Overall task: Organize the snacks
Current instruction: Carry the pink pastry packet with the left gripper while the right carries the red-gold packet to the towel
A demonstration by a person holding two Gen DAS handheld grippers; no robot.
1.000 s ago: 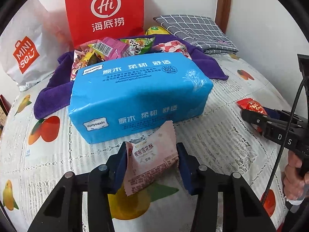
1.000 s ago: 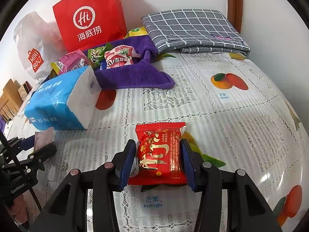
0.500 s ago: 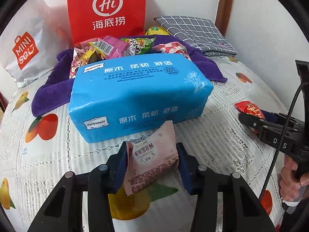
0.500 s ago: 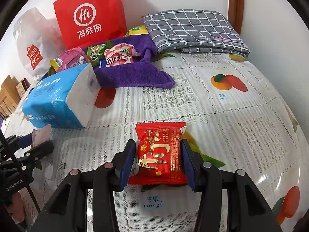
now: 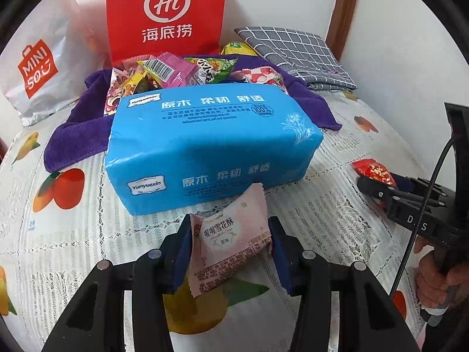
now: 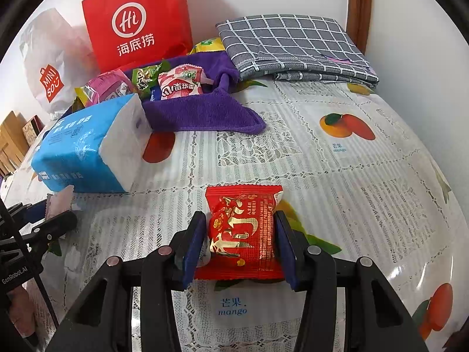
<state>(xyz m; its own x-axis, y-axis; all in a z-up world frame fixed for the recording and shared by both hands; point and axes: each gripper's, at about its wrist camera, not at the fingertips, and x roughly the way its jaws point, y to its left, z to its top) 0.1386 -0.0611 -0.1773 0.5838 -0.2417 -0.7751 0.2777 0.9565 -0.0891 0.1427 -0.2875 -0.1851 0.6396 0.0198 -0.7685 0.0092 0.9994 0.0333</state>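
- Left wrist view: left gripper (image 5: 230,245) clamped on pink snowflake-pastry packet (image 5: 231,237), held just in front of blue tissue pack (image 5: 211,146).
- Right wrist view: right gripper (image 6: 240,242) closed on red snack packet (image 6: 244,231), above the fruit-print tablecloth (image 6: 366,190).
- Snack pile (image 5: 187,70) sits on purple towel (image 6: 202,114) behind the tissue pack, by red Haidilao bag (image 6: 137,20).
- Progress, my guess: most snacks gathered; these two packets not yet on the pile.
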